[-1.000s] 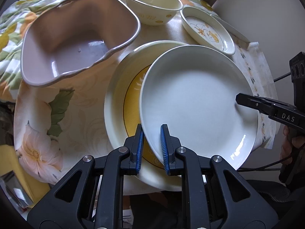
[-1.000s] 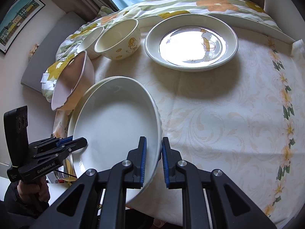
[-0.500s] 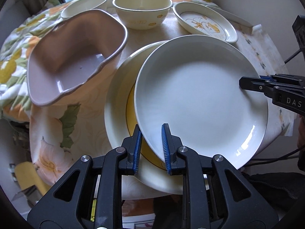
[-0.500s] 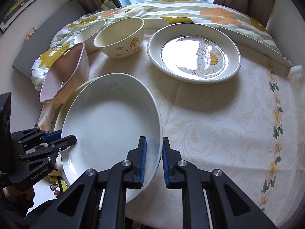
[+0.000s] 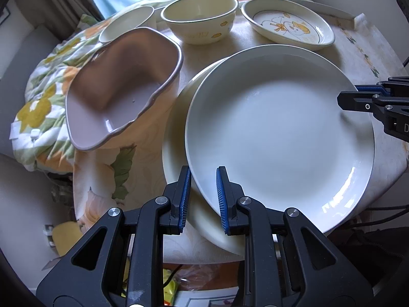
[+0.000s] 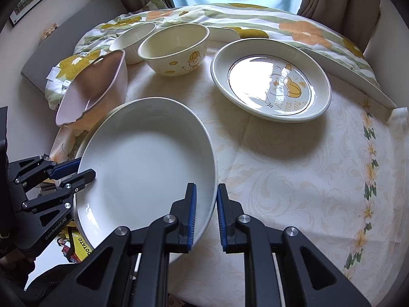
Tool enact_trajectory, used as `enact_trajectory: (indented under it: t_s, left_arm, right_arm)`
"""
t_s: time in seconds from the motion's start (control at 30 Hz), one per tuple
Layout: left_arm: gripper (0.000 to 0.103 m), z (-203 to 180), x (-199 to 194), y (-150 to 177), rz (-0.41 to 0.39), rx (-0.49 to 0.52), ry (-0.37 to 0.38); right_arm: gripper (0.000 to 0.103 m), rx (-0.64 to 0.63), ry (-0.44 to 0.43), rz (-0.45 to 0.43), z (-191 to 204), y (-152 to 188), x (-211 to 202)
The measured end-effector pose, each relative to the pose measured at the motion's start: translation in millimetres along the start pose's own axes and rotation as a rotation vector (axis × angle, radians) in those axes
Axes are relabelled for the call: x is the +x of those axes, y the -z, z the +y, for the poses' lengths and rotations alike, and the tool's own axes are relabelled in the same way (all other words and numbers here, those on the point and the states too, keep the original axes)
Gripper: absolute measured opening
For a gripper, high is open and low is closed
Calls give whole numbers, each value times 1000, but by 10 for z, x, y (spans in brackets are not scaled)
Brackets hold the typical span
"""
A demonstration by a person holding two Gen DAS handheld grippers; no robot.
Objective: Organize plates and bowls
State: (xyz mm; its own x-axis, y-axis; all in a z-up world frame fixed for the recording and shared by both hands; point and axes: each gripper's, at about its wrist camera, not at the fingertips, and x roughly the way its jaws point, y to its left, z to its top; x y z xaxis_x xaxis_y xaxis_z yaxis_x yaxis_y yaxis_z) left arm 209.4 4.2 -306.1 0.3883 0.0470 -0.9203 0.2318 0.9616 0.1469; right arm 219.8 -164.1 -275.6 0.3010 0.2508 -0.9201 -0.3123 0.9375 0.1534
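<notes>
A large plain white plate (image 5: 278, 133) lies on top of a cream plate (image 5: 176, 138) at the table's near edge; it also shows in the right wrist view (image 6: 145, 166). My left gripper (image 5: 202, 197) is shut on the white plate's near rim. My right gripper (image 6: 205, 209) is shut on the opposite rim and shows at the right in the left wrist view (image 5: 358, 99). My left gripper also shows at the left in the right wrist view (image 6: 76, 174).
A mauve wavy-edged bowl (image 5: 122, 87) stands left of the plates. Behind are a cream cartoon bowl (image 5: 199, 18), a small white bowl (image 5: 125, 23), a cartoon plate (image 5: 288, 25) and a white plate's edge (image 6: 342, 74). A floral cloth (image 6: 319, 174) covers the table.
Held by both grippers, the white plate has shifted left over the cream plate and now covers its yellow centre. Both cameras have tilted up, showing more of the far table.
</notes>
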Motion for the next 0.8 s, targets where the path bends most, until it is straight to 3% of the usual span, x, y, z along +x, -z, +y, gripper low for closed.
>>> enact_trajectory:
  t_s: [0.13,0.3,0.8]
  left_arm:
    - [17,-76,-38,-6,-15,31,-70]
    - [17,-45,-67,12,-20,16,-93]
    - [17,4,-89,28,-8,-35,-72]
  right_arm:
    - [14,-6,-1,-4,5,-1,2]
    - [14,-5,-9,-8,-7,8,4]
    - [14,2,-39,-11,-42,10,-1]
